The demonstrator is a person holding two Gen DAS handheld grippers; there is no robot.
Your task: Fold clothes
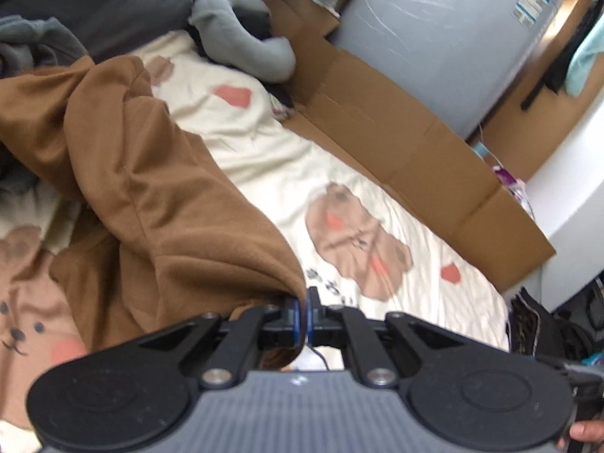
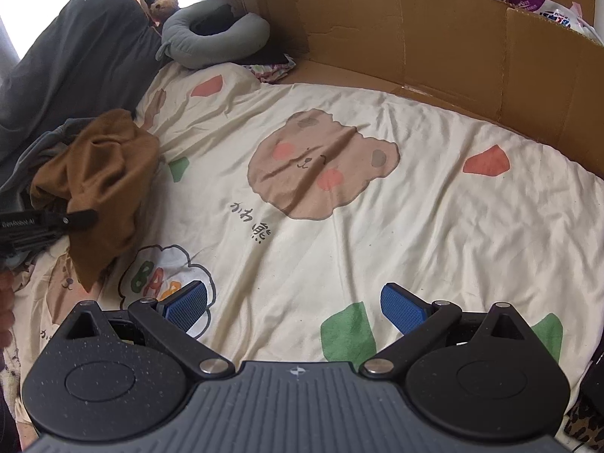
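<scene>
Left tongs: clenched on a bunched edge of the brown garment, the blue pads pinching the cloth so the rest trails away in a long fold; a corner grip like this looks meant to drag the piece out flat.

Right tongs: released, blue pads spread wide with nothing between them, hovering over bare bedsheet; probably waiting for a second corner to come within reach.

Bedsheet: cream, printed with bear faces and coloured patches, wrinkled but mostly free of clothing, so it likely serves as the folding surface.

Brown garment, from the right wrist view: crumpled in a heap at the left side of the bed, partly lifted where the left tongs hold it, not yet spread or folded.

Grey clothing: lies just behind the brown garment, touching it; seemingly more laundry.

Cardboard wall: stands along the far edge of the bed, closing off that side.

Neck pillow: grey, curved, at the head of the bed beside the dark pillow, well apart from the work.
</scene>
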